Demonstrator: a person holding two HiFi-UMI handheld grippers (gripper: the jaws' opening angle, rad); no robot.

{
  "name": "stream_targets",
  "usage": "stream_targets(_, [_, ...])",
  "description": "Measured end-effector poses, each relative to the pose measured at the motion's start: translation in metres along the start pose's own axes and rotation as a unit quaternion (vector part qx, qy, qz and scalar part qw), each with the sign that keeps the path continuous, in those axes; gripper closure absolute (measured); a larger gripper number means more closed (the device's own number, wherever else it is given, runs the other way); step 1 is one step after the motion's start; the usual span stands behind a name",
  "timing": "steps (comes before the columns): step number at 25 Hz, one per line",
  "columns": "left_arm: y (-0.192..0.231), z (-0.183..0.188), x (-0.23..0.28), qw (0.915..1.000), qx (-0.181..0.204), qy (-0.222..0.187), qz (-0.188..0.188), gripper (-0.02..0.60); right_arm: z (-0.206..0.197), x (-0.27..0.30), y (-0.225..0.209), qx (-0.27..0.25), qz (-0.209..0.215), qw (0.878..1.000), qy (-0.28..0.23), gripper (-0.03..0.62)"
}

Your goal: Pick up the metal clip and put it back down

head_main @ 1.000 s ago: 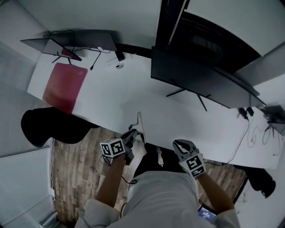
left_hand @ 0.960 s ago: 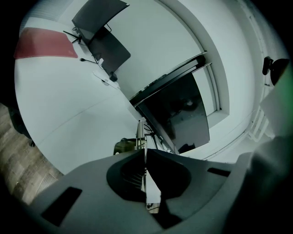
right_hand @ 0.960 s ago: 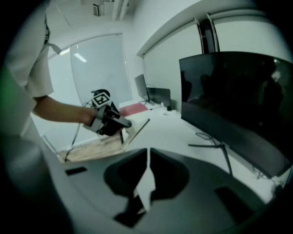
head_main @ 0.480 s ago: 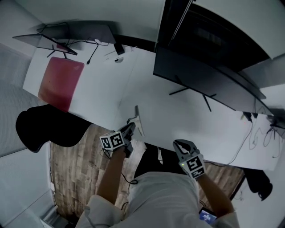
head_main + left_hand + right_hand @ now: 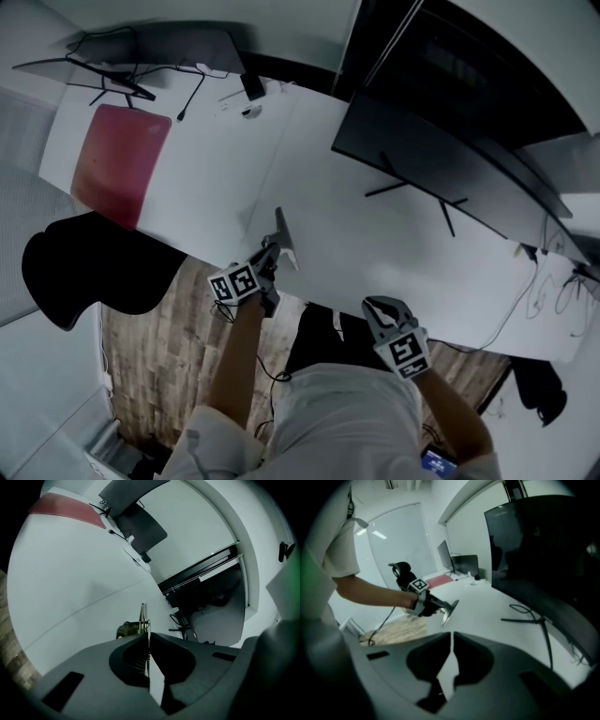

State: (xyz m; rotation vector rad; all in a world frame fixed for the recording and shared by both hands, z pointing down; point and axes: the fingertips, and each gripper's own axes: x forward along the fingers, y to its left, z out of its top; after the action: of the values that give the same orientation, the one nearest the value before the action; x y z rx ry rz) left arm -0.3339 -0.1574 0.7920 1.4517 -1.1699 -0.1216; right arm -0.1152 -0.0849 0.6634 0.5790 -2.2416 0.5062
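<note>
White desk (image 5: 216, 178) fills the head view, with a red mat (image 5: 120, 164) at ten o'clock and a large dark monitor (image 5: 441, 159) at two o'clock. Just off centre toward seven o'clock, the left gripper (image 5: 272, 260) pinches the metal clip (image 5: 283, 236) between its closed jaws over the desk's near edge; the clip sticks out edge-on past the jaw tips toward twelve o'clock. At five o'clock the right gripper (image 5: 380, 307) hangs near the person's body over the wooden floor (image 5: 159, 347), its jaws pressed together.
</note>
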Motion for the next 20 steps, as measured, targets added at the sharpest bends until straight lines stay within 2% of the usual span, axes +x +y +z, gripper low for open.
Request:
stream_targets(5, [0.014,0.016,0.011,0.9996,-0.017,-0.018,0.011,0.549,0.001,0.014,-0.004,0.011,0.001,1.0,0.004,0.556])
stream_targets(11, [0.027,0.027,0.017,0.9985,-0.045,-0.031,0.005,0.549,0.002,0.028,0.001,0.014,0.008,1.0,0.01,0.557])
stream_targets(16, [0.037,0.029,0.018,0.9977,-0.057,-0.032,0.016,0.549,0.0,0.033,0.001,0.019,0.007,1.0,0.017,0.557])
stream_targets(20, [0.042,0.031,0.02,0.9972,-0.066,-0.033,0.01,0.549,0.0,0.036,-0.001,0.022,0.005,1.0,0.02,0.557])
